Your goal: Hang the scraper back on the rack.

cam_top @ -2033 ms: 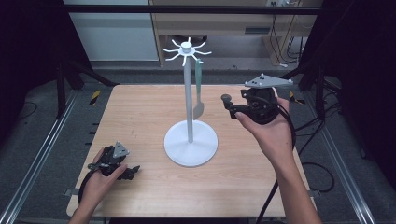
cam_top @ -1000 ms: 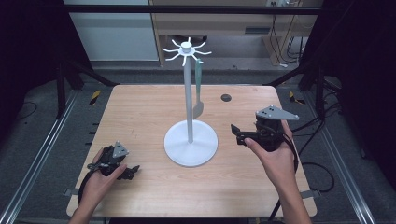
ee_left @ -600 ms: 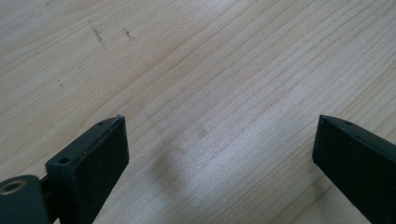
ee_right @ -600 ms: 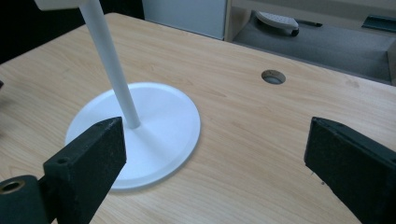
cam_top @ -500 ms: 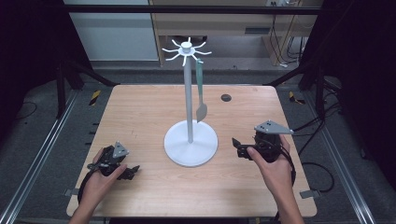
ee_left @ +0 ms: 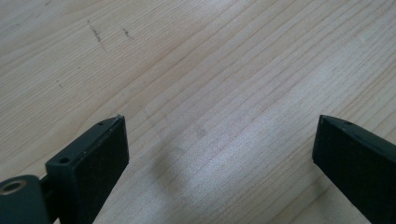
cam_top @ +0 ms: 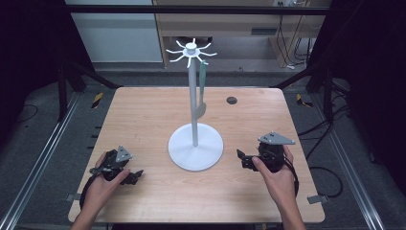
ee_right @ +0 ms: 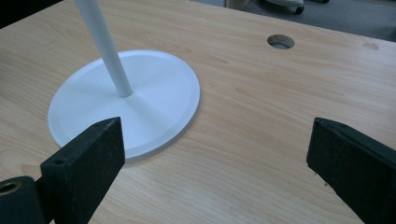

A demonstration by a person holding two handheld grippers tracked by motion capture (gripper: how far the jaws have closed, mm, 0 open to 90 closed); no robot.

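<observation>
Both grippers empty, jaws spread wide. Left gripper [cam_top: 135, 176] sits low at the near-left of the desk [cam_top: 143, 110], hand on it; in the left gripper view just bare wood grain between the jaws. Right gripper [cam_top: 241, 159] is near-right, just beside the white stand [cam_top: 195, 146], not touching. In the right gripper view, the stand's round base [ee_right: 154, 98] lies ahead-left, pole rising tilted out of frame. A green spoon [cam_top: 202, 91] hangs from one of the hooks at the top of the stand, bowl down alongside the pole. Cable hole [cam_top: 231, 100] in the desk behind the stand.
</observation>
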